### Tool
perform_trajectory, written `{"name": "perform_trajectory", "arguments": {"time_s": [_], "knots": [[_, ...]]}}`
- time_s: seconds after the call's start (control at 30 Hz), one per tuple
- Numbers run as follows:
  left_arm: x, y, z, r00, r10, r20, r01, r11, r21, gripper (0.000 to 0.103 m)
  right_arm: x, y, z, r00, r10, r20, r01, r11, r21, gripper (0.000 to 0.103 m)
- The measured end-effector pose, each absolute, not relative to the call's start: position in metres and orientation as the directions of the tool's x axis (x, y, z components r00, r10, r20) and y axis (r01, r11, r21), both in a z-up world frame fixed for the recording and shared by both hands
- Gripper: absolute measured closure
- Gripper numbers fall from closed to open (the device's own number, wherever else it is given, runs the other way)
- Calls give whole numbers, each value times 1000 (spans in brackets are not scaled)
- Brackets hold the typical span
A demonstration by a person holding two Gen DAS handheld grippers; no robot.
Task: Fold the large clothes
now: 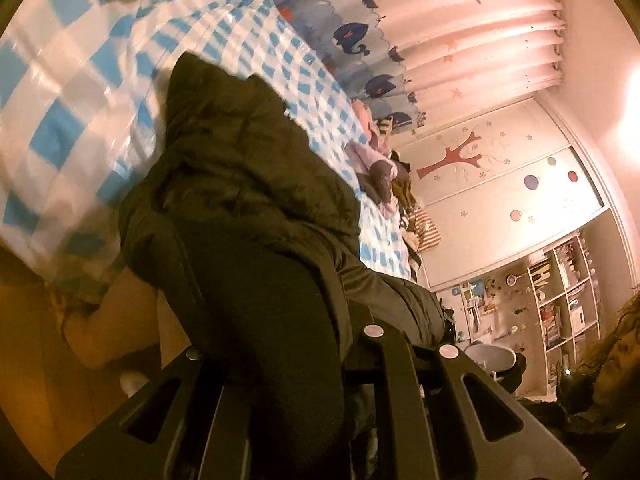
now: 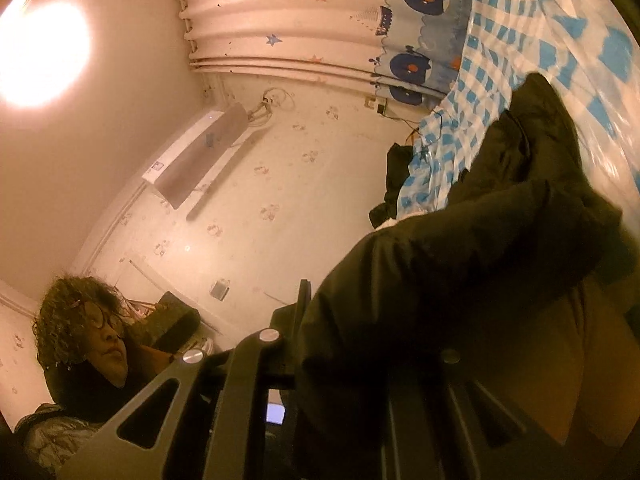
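Observation:
A large dark puffy jacket point(image 1: 240, 184) hangs over the edge of a bed with a blue and white checked cover point(image 1: 72, 92). My left gripper point(image 1: 272, 280) is shut on the jacket's edge, and the dark fabric bunches between and over its fingers point(image 1: 188, 264). In the right wrist view the same jacket point(image 2: 460, 248) drapes over my right gripper point(image 2: 360, 308), which is shut on it; only the left finger point(image 2: 302, 304) shows, the other is under the cloth. Both views are tilted sideways.
A pile of pink and dark clothes point(image 1: 380, 168) lies at the far end of the bed. A whale-print curtain point(image 1: 360, 36) hangs behind. A bookshelf point(image 1: 560, 300) and decorated wardrobe point(image 1: 500, 184) stand beyond. The person's head point(image 2: 92, 332) is close by.

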State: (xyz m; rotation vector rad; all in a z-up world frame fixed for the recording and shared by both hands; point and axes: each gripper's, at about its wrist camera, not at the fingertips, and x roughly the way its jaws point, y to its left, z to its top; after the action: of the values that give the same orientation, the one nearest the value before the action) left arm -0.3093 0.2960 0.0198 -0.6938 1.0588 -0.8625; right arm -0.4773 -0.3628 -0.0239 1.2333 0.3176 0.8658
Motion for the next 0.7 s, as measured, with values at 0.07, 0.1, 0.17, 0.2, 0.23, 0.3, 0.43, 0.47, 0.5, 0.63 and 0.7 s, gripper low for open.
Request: {"name": "perform_trajectory", "arguments": {"time_s": [0.07,0.1,0.17,0.2,0.23,0.3,0.43,0.47,0.5,0.63,0.7], "knots": [[-299,293,30,254,-864,-435,275,495,-824,95,-468,-367,-16,653,720,236,-410,74,909,91],[-294,292,34,263,-865,-428,280,493,-824,95,-460,-369,-11,652,719,242,-418,74,905,91],[-282,289,41,279,-867,-412,283,484,-828,95,-448,-370,-5,649,718,250,-428,74,901,91],[-276,288,44,286,-868,-406,283,482,-830,95,-441,-371,-3,648,718,254,-432,72,899,91],[-269,286,47,291,-868,-402,283,480,-831,95,-433,-372,1,649,717,255,-433,72,899,91],[-251,281,51,302,-869,-391,279,473,-836,95,-415,-376,5,651,713,260,-430,65,901,91],[-217,271,60,313,-875,-369,289,458,-841,95,-382,-385,10,665,701,258,-415,61,908,91],[-210,269,62,316,-876,-364,291,454,-842,95,-374,-388,11,669,698,256,-410,59,910,91],[-204,267,64,320,-878,-358,292,450,-844,95,-364,-391,12,673,695,253,-402,57,914,91],[-161,256,62,333,-875,-351,268,444,-855,95,-328,-400,10,688,691,221,-363,64,930,91],[-141,251,57,338,-873,-351,242,441,-864,95,-311,-404,7,698,688,197,-336,72,939,91]]}}
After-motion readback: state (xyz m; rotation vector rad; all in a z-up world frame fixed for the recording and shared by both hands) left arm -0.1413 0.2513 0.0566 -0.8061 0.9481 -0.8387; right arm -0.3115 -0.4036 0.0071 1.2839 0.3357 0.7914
